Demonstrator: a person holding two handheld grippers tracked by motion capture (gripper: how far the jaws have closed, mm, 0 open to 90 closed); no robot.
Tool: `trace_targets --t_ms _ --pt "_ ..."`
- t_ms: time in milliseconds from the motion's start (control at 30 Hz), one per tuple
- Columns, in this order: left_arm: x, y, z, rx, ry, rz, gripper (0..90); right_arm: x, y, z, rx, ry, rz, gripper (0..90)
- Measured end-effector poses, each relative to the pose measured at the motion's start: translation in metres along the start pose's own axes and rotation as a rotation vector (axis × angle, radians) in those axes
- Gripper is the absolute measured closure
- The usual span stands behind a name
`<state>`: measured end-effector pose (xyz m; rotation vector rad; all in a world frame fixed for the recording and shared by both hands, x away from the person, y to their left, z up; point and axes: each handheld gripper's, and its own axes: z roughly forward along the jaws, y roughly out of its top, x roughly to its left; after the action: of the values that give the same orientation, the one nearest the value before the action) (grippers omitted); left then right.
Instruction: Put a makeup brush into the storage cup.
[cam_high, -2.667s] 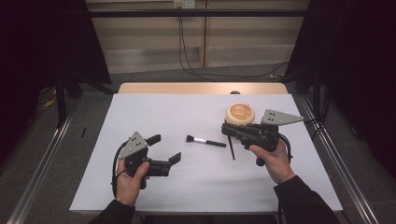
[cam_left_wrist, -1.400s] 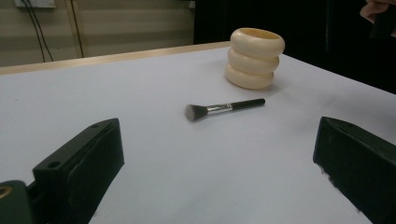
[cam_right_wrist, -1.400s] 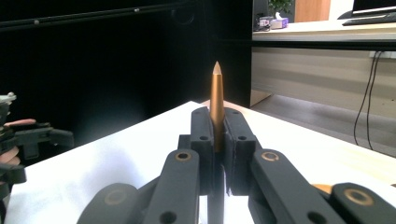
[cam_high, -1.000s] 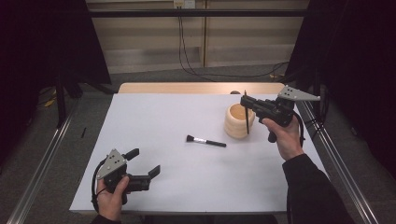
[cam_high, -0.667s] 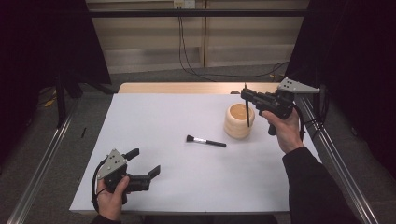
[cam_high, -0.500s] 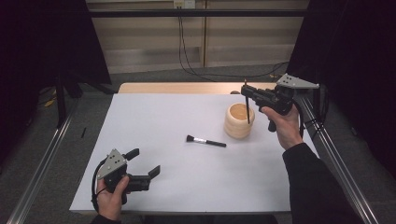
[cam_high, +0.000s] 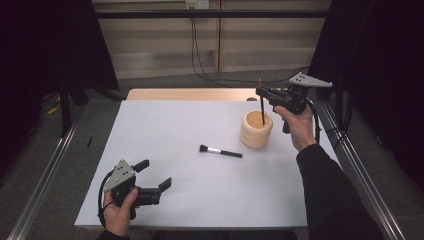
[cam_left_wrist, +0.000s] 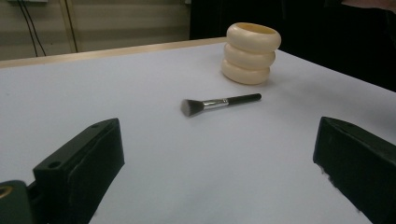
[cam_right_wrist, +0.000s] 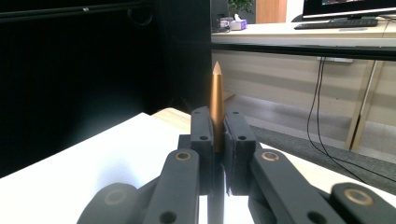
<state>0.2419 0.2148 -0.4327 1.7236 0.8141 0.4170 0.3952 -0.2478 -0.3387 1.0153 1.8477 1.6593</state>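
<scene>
Since the earliest picture, the right gripper (cam_high: 261, 92) has carried its brush away from the middle of the table and up to the cream holder at the far right, while the left gripper (cam_high: 152, 176) has drawn back toward the near left corner and now rests there. The right gripper's jaws are clenched on a thin brush (cam_high: 262, 107), held upright: its gold pointed end (cam_right_wrist: 216, 102) stands above the jaws in the right gripper view, and its dark lower part hangs straight down into the mouth of the holder (cam_high: 256, 131) directly beneath. I judge the brush to be partly in but not yet let go, so lowering it and releasing it are what is left for this one.

Nearer the person and to the left of the holder, a second brush (cam_high: 220, 151) lies flat on the white table (cam_high: 175, 125), bristles pointing left, well apart from both grippers. It looks to be the next thing to collect. The left gripper's jaws stand wide apart with nothing between them, facing that lying brush (cam_left_wrist: 219, 101) and the holder (cam_left_wrist: 252, 53) beyond it.

Count: two brushes, one held and one lying; one holder, shaped like three stacked rings; two grippers.
</scene>
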Motion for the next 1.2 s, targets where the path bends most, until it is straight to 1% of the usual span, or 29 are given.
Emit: trace_targets --t_ms 33,133,167,233,400,433,567,600,633,700,767,900,1000,1067,1200 --pt "0.000 0.000 0.000 -0.002 -0.002 -0.004 1.8 -0.001 0.000 0.001 0.004 -0.001 -0.004 84.1" --pt "0.000 0.000 0.001 -0.001 -0.004 -0.005 1.8 -0.005 0.000 0.004 0.001 -0.009 0.005 84.1" --pt "0.000 0.000 0.000 0.006 -0.004 -0.005 1.7 -0.006 0.000 0.004 0.001 -0.010 0.002 84.1" --pt "0.000 0.001 0.000 0.006 -0.020 -0.004 1.9 -0.009 -0.001 0.007 0.006 -0.017 0.002 84.1" --pt "0.001 0.002 -0.001 0.003 -0.012 0.004 1.9 -0.013 -0.006 0.013 0.014 -0.026 0.000 84.1" --pt "0.001 0.001 -0.001 0.001 -0.006 -0.003 1.9 -0.013 -0.007 0.013 0.015 -0.028 -0.002 84.1" --pt "0.001 0.001 -0.001 0.003 -0.002 0.001 1.9 -0.013 -0.011 0.017 0.025 -0.019 0.002 84.1" --pt "0.001 0.001 -0.001 0.004 -0.006 0.000 2.0 -0.013 -0.012 0.018 0.027 -0.014 0.001 84.0" --pt "0.001 0.001 -0.001 0.004 -0.020 0.002 2.0 -0.013 -0.013 0.018 0.025 -0.016 0.001 84.0" --pt "0.000 0.002 -0.001 0.001 -0.008 0.012 2.0 -0.013 -0.014 0.019 0.027 -0.016 0.002 84.1" --pt "0.001 0.002 -0.002 -0.002 -0.009 0.009 2.0 -0.014 -0.016 0.021 0.031 -0.019 -0.006 84.1" --pt "0.001 0.002 -0.002 -0.004 -0.004 0.008 2.0 -0.015 -0.022 0.022 0.038 -0.025 -0.004 84.0" --pt "0.001 0.002 -0.002 -0.002 0.001 0.005 2.1 -0.018 -0.030 0.024 0.052 -0.031 0.003 84.0" --pt "0.002 0.002 -0.002 -0.003 -0.005 0.007 2.1 -0.020 -0.035 0.025 0.059 -0.033 0.008 84.0" --pt "0.001 0.002 -0.002 0.001 -0.002 0.008 2.1 -0.021 -0.040 0.025 0.062 -0.032 0.007 84.0"
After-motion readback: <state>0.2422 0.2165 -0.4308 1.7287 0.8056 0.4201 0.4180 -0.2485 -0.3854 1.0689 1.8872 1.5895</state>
